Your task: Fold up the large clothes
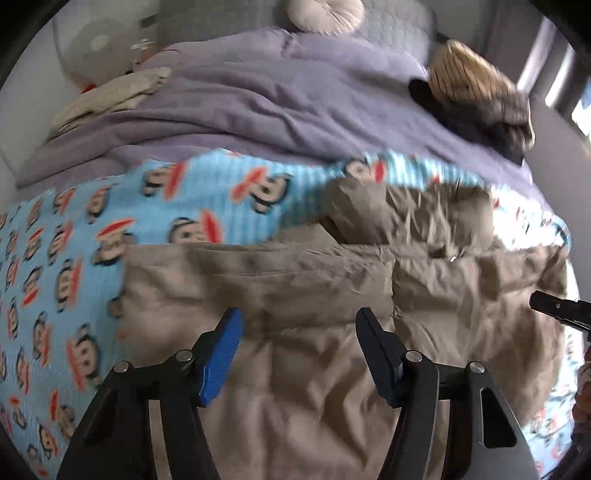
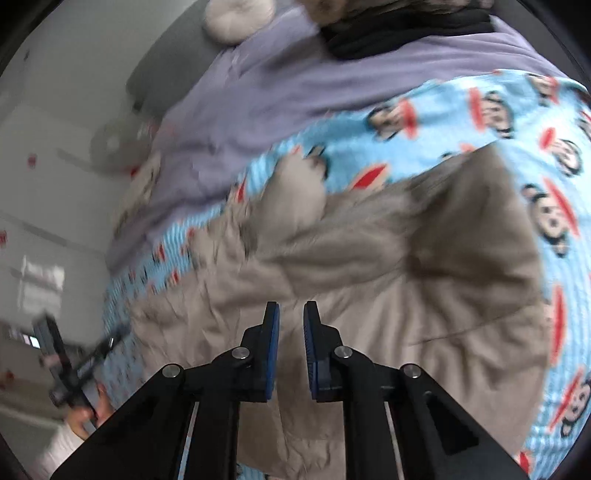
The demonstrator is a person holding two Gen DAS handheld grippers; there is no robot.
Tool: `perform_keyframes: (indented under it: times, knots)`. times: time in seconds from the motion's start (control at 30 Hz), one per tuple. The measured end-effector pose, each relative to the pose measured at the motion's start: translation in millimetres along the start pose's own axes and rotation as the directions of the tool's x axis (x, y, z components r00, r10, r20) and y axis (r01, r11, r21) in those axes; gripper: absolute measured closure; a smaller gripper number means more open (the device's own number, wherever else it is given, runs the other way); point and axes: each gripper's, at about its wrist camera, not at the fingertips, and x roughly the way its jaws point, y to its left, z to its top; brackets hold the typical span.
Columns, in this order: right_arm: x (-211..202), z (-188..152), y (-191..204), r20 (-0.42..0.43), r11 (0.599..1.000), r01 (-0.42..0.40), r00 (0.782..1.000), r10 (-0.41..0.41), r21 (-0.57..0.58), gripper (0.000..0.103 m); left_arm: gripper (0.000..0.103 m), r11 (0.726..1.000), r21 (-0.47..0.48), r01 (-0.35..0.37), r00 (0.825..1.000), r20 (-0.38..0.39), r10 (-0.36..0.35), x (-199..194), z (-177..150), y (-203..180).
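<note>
A large beige padded coat (image 1: 314,295) with a fur-trimmed hood (image 1: 436,206) lies crumpled on a blue monkey-print blanket (image 1: 74,240) on the bed. My left gripper (image 1: 297,317) is open and empty, hovering over the coat's near part. The coat also shows in the right wrist view (image 2: 369,266), with the hood's fur (image 2: 295,192) at the far side. My right gripper (image 2: 291,314) hovers over the coat with its jaws a narrow gap apart and nothing between them. The left gripper (image 2: 74,365) appears blurred at the lower left of that view.
A purple duvet (image 1: 277,92) covers the far half of the bed. A pile of dark and tan clothes (image 1: 476,99) lies at the far right. A round cream cushion (image 1: 325,14), a grey headboard and a plush toy (image 1: 110,55) lie beyond. A white wall (image 2: 55,184) borders the bed.
</note>
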Motion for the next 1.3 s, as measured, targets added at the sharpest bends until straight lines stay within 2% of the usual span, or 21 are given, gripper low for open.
perform_keyframes:
  times: [0.1,0.17,0.27,0.37,0.43,0.5,0.63,0.77,0.9,1.03,1.13,1.3]
  knots:
    - [32.7,2.5,-4.2,0.005,0.995,0.09,0.996,-0.09,-0.043,0.09,0.037,0.998,0.011,-0.066,0.998,0.006,0.066,31.7,3.4,-3.5]
    - [39.5,12.5,-16.1,0.051,0.989,0.138,0.99,-0.135,-0.061,0.095,0.037,0.995,-0.018,-0.101,0.995,0.011,0.101,46.4,6.3,8.5]
    - [27.3,27.6,-37.0,0.114,0.974,0.222,0.97,-0.215,-0.044,0.095,0.037,0.989,-0.094,-0.113,0.993,0.02,0.115,39.5,9.1,34.5]
    - [-0.9,32.7,-63.4,0.172,0.957,0.29,0.942,-0.287,0.007,0.095,0.037,0.971,-0.119,-0.206,0.975,0.063,0.215,25.1,1.4,61.4]
    - [-9.9,33.2,-84.4,0.18,0.945,0.323,0.928,-0.326,0.047,0.095,0.037,0.964,-0.126,-0.234,0.97,0.033,0.239,37.7,-2.8,76.2]
    - [-2.9,36.6,-102.6,0.148,0.945,0.316,0.934,-0.325,0.085,0.095,0.036,0.96,-0.158,-0.23,0.973,-0.008,0.232,56.5,-4.0,88.6]
    - [20.9,41.7,-115.5,0.146,0.937,0.325,0.928,-0.342,0.129,0.095,0.036,0.954,-0.198,-0.227,0.974,-0.019,0.228,85.5,1.3,91.7]
    - [36.0,40.7,-123.8,0.148,0.933,0.335,0.924,-0.353,0.134,0.095,0.036,0.956,-0.183,-0.231,0.972,-0.009,0.233,99.6,1.9,84.0]
    - [43.2,40.9,-132.2,0.149,0.938,0.311,0.931,-0.334,0.155,0.096,0.029,0.954,-0.22,-0.206,0.979,-0.031,0.204,107.6,3.4,93.7]
    - [36.8,45.1,-124.8,0.131,0.927,0.348,0.921,-0.366,0.141,0.095,0.029,0.952,-0.232,-0.201,0.979,-0.058,0.193,93.1,8.1,101.1]
    - [20.0,44.4,-111.3,0.132,0.925,0.358,0.918,-0.374,0.13,0.09,0.03,0.957,-0.216,-0.193,0.981,-0.049,0.187,68.5,9.4,102.1]
    - [-18.0,31.4,-92.5,0.168,0.942,0.296,0.932,-0.321,0.16,0.09,0.03,0.969,-0.181,-0.17,0.985,-0.02,0.169,23.4,2.6,98.9]
